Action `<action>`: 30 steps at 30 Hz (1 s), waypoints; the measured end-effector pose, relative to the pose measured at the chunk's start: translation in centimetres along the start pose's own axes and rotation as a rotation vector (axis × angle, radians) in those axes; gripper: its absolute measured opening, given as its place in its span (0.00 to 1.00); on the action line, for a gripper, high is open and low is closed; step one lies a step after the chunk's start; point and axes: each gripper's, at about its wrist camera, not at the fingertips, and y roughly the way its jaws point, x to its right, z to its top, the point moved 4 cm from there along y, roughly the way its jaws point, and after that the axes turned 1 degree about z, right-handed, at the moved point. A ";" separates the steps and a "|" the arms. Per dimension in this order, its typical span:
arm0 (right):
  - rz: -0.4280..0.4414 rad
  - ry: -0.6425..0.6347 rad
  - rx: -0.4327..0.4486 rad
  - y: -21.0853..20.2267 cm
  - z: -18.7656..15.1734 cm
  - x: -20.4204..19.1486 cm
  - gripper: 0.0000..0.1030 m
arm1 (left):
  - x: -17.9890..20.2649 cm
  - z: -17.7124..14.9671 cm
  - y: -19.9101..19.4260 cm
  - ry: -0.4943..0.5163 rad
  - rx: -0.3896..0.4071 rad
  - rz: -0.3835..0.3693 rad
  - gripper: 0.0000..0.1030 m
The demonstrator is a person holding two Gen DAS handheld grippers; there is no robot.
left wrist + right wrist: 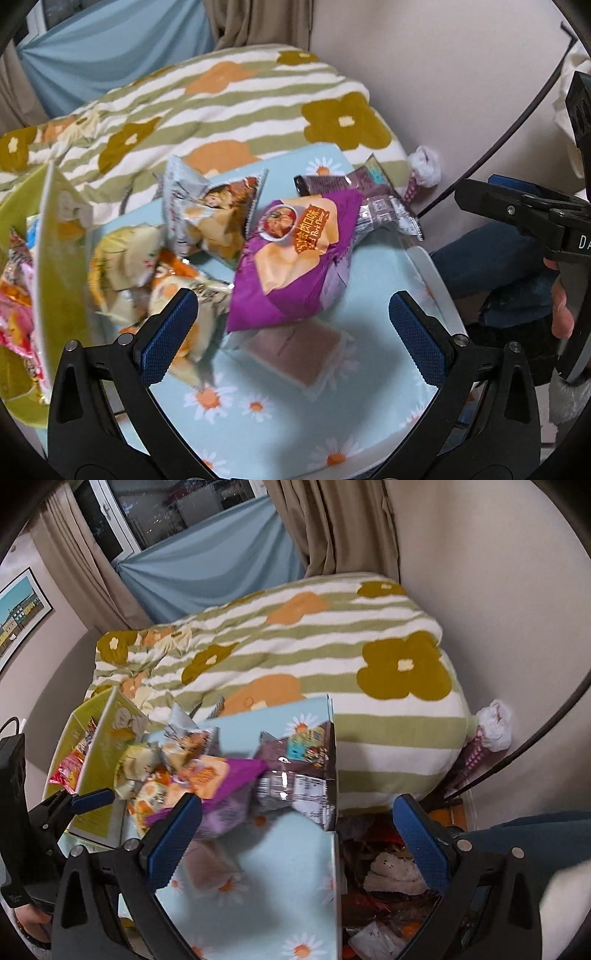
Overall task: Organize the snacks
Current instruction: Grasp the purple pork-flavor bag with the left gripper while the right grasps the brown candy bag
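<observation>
A heap of snack packets lies on a small table with a light blue daisy cloth (280,413). A purple pork-flavour packet (291,258) sits in the middle, with a grey-brown packet (373,199) behind it, a silver packet (207,210) to its left, and yellow and orange ones (147,273) further left. A flat pink packet (295,350) lies under the purple one. My left gripper (295,339) hovers open just above the pink packet, holding nothing. My right gripper (299,842) is open over the table's right edge, near the purple packet (229,775).
A yellow-green box (55,258) with several snacks inside stands at the table's left. A striped flower blanket (295,657) covers the bed behind. To the right of the table lies floor clutter (388,878). A person's hand (561,310) holds the right gripper's handle.
</observation>
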 end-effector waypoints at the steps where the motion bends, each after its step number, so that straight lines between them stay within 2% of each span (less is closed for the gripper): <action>1: 0.011 -0.001 -0.010 0.7 0.0 0.4 1.00 | 0.1 0.1 0.8 -0.002 -0.010 0.006 1.00; 11: 0.099 -0.032 -0.075 6.5 0.1 2.2 1.00 | 0.6 0.8 5.8 0.007 -0.037 0.048 1.00; 21: 0.140 -0.031 -0.104 8.7 0.4 2.3 1.00 | 0.6 0.8 7.6 -0.002 -0.038 0.059 0.99; 24: 0.145 -0.036 -0.112 9.0 0.4 2.1 1.00 | 0.4 0.7 7.9 -0.003 -0.048 0.065 0.92; 25: 0.145 -0.039 -0.114 9.2 0.4 2.1 1.00 | 0.4 0.7 7.9 -0.008 -0.049 0.060 0.85; 26: 0.145 -0.041 -0.117 9.4 0.4 2.1 1.00 | 0.3 0.7 7.9 -0.016 -0.051 0.053 0.82; 30: 0.153 -0.045 -0.126 10.0 0.5 1.9 1.00 | 0.0 0.7 7.9 -0.038 -0.057 0.043 0.73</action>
